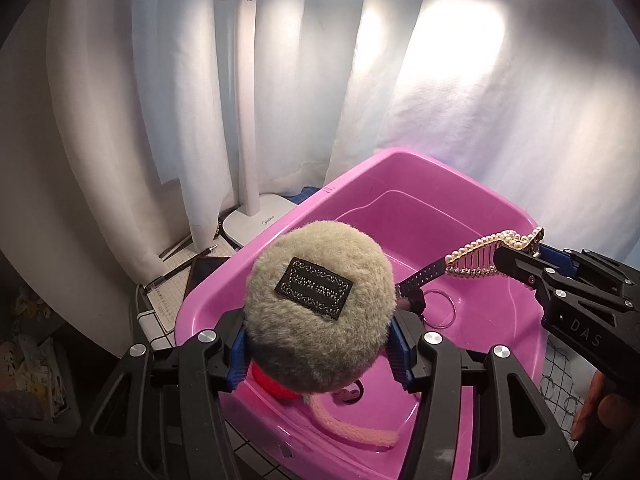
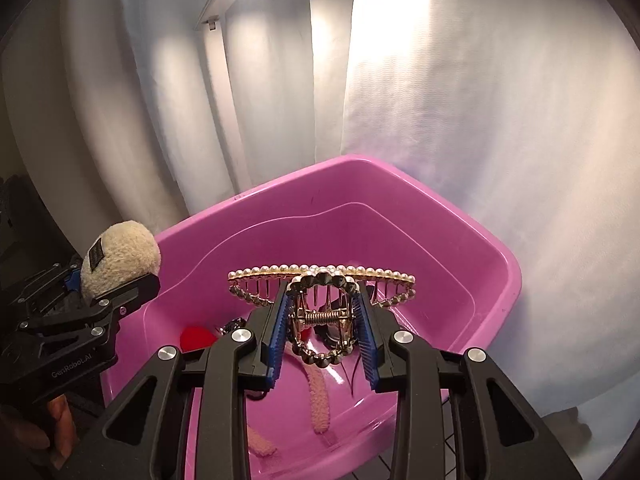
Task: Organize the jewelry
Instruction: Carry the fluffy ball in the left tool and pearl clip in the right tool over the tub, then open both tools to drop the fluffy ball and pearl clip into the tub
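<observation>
Your left gripper [image 1: 320, 354] clamps the puff [image 1: 318, 308], low centre of its view, over the bin [image 1: 352, 184]; your right gripper [image 2: 322, 338] pinches the clip [image 2: 322, 280] by its sprung handles. Squeeze harder and the clip's teeth gape; release outside the rim and both miss.

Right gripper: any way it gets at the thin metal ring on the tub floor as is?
Probably not. The right gripper is shut on the pearl hair claw, so its jaws are taken. The ring itself lies uncovered in the pink tub, right below the claw, so the way opens once the claw is dropped.
</observation>
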